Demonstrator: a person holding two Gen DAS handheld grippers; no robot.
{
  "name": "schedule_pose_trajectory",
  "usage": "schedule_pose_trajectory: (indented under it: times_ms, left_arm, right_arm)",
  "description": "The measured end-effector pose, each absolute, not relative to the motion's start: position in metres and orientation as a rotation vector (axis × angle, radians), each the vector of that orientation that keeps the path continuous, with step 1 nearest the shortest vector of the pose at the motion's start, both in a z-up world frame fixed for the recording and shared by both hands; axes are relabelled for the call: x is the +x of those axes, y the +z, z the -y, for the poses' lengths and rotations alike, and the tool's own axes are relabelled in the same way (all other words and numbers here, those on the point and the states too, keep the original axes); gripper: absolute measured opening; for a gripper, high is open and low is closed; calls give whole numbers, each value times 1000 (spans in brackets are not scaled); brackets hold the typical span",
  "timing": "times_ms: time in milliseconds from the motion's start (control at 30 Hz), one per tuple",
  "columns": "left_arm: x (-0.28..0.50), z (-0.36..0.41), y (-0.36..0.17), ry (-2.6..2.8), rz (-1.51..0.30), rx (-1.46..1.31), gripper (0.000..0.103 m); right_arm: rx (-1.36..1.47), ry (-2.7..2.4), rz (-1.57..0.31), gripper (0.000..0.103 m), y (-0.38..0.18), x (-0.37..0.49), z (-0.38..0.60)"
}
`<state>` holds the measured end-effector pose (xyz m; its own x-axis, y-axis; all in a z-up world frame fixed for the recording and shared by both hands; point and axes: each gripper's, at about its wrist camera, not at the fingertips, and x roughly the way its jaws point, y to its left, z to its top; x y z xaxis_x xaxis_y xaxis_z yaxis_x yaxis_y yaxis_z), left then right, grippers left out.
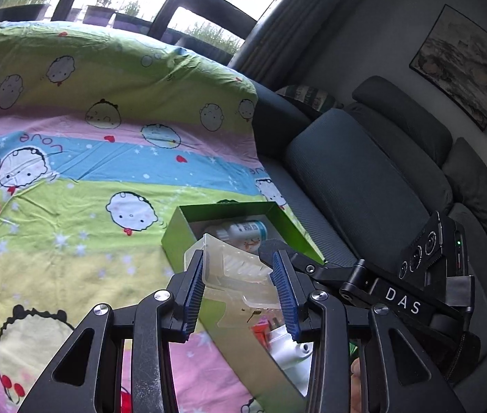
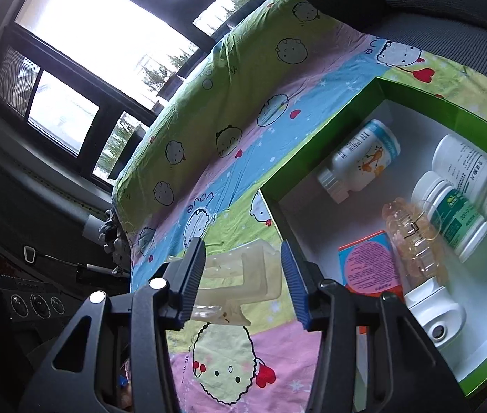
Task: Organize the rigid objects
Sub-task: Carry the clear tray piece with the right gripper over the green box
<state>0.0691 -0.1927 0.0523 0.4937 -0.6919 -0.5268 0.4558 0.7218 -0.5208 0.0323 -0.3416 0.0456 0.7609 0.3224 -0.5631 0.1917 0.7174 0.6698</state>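
Observation:
A translucent plastic soap dish (image 1: 240,272) hangs above the near corner of a green cardboard box (image 1: 223,210). My left gripper (image 1: 238,254) is shut on it, blue pads pressed to both sides. One black finger (image 1: 271,246) of my right gripper reaches the dish from the right. In the right wrist view my right gripper (image 2: 241,244) grips the same dish (image 2: 243,275), just left of the box (image 2: 322,130). Inside the box lie white bottles (image 2: 360,161), a green-labelled bottle (image 2: 453,220), a clear crinkled bottle (image 2: 412,237), a pink carton (image 2: 371,265) and a white device (image 2: 436,313).
The box sits on a bright cartoon-print sheet (image 1: 71,172) spread over a sofa. Dark grey sofa cushions (image 1: 364,179) rise to the right. Windows (image 2: 99,27) stand behind the sheet. A dark console with round knobs (image 2: 33,303) shows low on the left.

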Motion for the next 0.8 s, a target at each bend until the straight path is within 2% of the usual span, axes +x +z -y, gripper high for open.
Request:
schedule_pose_trajectory:
  times_ms: [400,800]
  left_arm:
    - [76,252,47,-795,-824,-319,39]
    - [83,273,28,-824,-893,-350,39]
  right_arm:
    - [903,-38,-667,47,38,11,393]
    - [932,-124,-694,47,26,5,414]
